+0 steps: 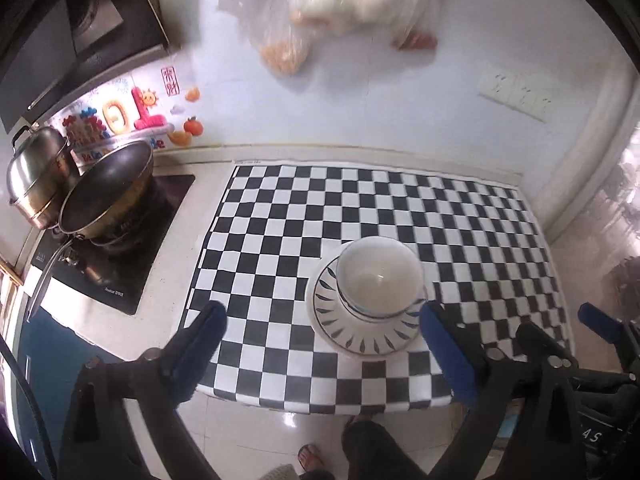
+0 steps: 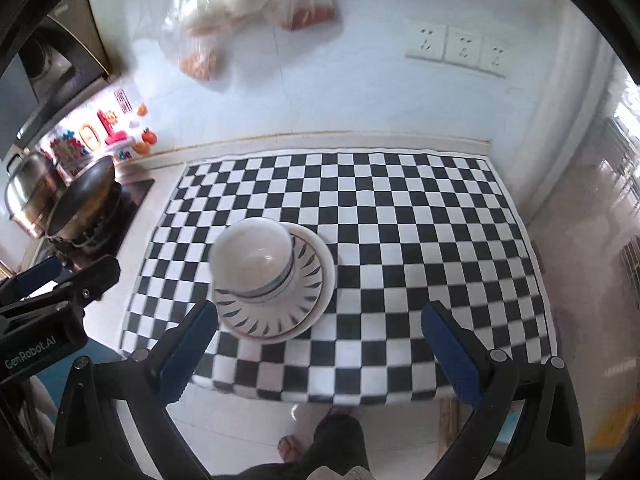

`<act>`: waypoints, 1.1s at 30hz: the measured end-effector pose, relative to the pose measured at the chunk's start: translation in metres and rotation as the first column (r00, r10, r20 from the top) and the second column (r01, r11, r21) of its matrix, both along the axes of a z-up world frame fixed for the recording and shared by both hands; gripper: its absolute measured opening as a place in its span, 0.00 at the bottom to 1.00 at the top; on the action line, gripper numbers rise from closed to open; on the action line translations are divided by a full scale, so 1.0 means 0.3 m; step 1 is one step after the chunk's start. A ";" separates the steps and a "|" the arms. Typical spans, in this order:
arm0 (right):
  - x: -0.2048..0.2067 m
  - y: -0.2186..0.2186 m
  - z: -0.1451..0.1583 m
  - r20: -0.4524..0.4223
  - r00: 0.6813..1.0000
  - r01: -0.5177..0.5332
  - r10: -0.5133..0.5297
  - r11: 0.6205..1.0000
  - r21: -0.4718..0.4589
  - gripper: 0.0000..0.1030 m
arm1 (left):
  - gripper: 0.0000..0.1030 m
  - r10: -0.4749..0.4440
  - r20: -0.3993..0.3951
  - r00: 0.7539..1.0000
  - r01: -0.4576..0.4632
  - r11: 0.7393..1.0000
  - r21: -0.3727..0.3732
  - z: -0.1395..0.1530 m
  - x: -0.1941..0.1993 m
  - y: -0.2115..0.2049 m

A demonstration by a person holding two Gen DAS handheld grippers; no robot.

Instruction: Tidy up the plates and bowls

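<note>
We saw our left claw with its blue-padded fingers spread wide apart, holding nothing and touching nothing. Our right claw stood just as wide, also empty. Both hung above the near edge of the black-and-white checkered surface, clear of the crockery.

The white ceramic bowl sat upright on the white round plate with dark leaf marks around its rim, and that plate seemed to lie on a second plate beneath it. The stack stood toward the near edge of the checkered surface, left of its middle in the right wrist view.

The far and right parts of the checkered surface lay bare. To the left were a dark frying pan and a steel lidded pot on the hob
</note>
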State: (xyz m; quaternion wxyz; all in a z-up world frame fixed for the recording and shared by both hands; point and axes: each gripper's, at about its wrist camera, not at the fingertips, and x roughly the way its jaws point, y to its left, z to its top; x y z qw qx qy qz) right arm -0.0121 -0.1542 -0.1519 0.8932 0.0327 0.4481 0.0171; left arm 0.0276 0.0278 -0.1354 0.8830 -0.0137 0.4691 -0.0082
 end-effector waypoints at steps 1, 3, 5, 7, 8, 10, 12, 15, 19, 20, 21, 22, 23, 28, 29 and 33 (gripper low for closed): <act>-0.034 0.006 0.020 0.013 1.000 0.013 -0.013 1.000 0.001 1.00 | 0.98 -0.007 0.005 1.000 0.007 1.000 -0.008 0.013 -0.023 0.009; -0.102 0.020 0.059 0.027 0.999 0.029 -0.029 1.000 0.005 1.00 | 0.98 -0.024 0.020 0.999 0.025 0.999 -0.025 0.045 -0.070 0.026; -0.159 0.028 0.100 0.048 0.997 0.052 -0.052 0.999 0.002 1.00 | 0.98 -0.028 0.044 0.999 0.029 0.999 -0.027 0.085 -0.121 0.040; -0.225 0.037 0.157 0.084 0.994 0.077 -0.075 0.997 -0.017 1.00 | 0.98 -0.032 0.075 0.997 0.034 0.999 -0.019 0.129 -0.172 0.050; -0.258 0.039 0.187 0.107 0.991 0.087 -0.084 0.996 -0.022 1.00 | 0.98 -0.035 0.096 0.995 0.036 0.999 -0.009 0.153 -0.192 0.054; -0.311 0.038 0.246 0.151 0.984 0.104 -0.098 0.994 -0.033 1.00 | 0.99 -0.037 0.136 0.990 0.036 0.999 0.013 0.207 -0.235 0.059; -0.351 0.041 0.295 0.168 0.980 0.113 -0.104 0.993 -0.045 1.00 | 0.99 -0.036 0.163 0.986 0.033 0.999 0.016 0.247 -0.268 0.068; -0.409 0.041 0.362 0.199 0.975 0.106 -0.094 0.993 -0.046 1.00 | 0.99 -0.022 0.187 0.982 0.016 0.999 0.034 0.305 -0.324 0.069; -0.477 0.038 0.433 0.227 0.970 0.110 -0.090 0.991 -0.080 1.00 | 1.00 -0.009 0.212 0.977 -0.001 0.999 0.047 0.357 -0.401 0.061; -0.501 0.036 0.453 0.240 0.967 0.108 -0.085 0.990 -0.086 1.00 | 1.00 -0.006 0.221 0.975 -0.005 0.999 0.049 0.370 -0.421 0.058; -0.517 0.034 0.472 0.251 0.964 0.110 -0.084 0.990 -0.090 1.00 | 1.00 -0.003 0.217 0.976 -0.009 0.999 0.051 0.375 -0.430 0.057; -0.534 0.034 0.486 0.261 0.962 0.112 -0.083 0.989 -0.095 1.00 | 1.00 -0.002 0.207 0.978 -0.009 0.999 0.051 0.385 -0.443 0.054; -0.548 0.034 0.499 0.272 0.959 0.113 -0.081 0.988 -0.103 1.00 | 1.00 0.001 0.206 0.979 -0.011 0.999 0.048 0.395 -0.457 0.054; -0.624 0.032 0.546 0.301 0.951 0.109 -0.067 0.986 -0.124 1.00 | 1.00 0.021 0.239 0.971 -0.040 0.996 0.074 0.426 -0.519 0.047; -0.633 0.029 0.550 0.302 0.951 0.107 -0.066 0.987 -0.123 1.00 | 1.00 0.023 0.239 0.971 -0.043 0.996 0.077 0.427 -0.526 0.045; -0.641 0.019 0.543 0.284 0.957 0.088 -0.056 0.991 -0.101 1.00 | 1.00 0.025 0.236 0.971 -0.042 0.997 0.068 0.425 -0.559 0.039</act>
